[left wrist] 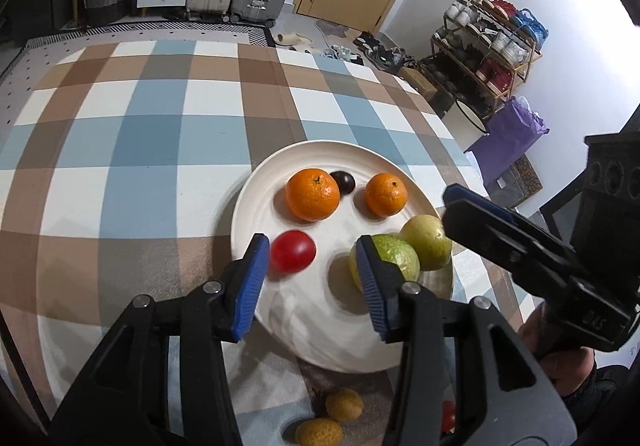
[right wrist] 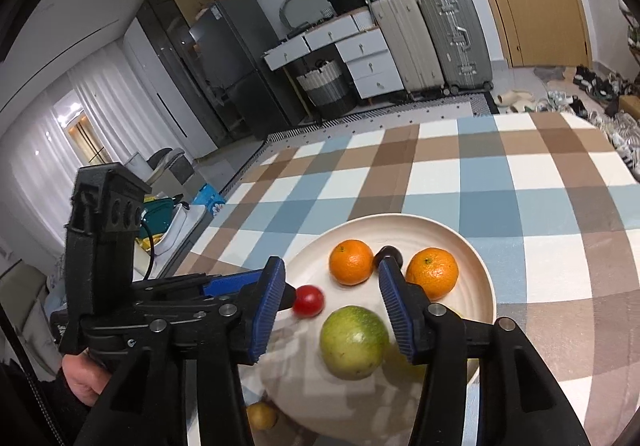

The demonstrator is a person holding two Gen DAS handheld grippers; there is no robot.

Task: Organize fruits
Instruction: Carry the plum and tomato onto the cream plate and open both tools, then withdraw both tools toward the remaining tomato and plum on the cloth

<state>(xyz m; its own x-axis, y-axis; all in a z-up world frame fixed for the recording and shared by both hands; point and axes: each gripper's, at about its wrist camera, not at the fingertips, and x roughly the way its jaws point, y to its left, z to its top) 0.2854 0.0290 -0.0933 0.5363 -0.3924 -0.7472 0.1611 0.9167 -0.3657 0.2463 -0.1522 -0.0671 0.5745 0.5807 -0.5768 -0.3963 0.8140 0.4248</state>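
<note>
Left wrist view: left gripper (left wrist: pixel 312 278) hangs over the near part of the white plate (left wrist: pixel 320 342), jaws apart w/ nothing between the pads; the red tomato (left wrist: pixel 293 251) sits on the plate just inside the left pad, and the green-yellow fruit (left wrist: pixel 394 256) shows partly behind the right pad. So the gap points at bare plate betw. those two. Behind them on the plate: two oranges (left wrist: pixel 313 194), a small dark fruit (left wrist: pixel 343 182) betw. them, and a second greenish fruit (left wrist: pixel 426 242) at the plate's right rim. Only this view shows what's left off the plate: two small yellow fruits (left wrist: pixel 344 404) on the checked bench cloth at the plate's near edge, plus a red bit (left wrist: pixel 449 416) mostly hidden by the gripper. Right wrist view: right gripper (right wrist: pixel 332 306) also open & empty, the big green fruit (right wrist: pixel 354 342) lying on the plate betw. its fingers but untouched. One yellow fruit (right wrist: pixel 262 415) shows by the near rim; the left gripper's nearer those, I'd say.
</note>
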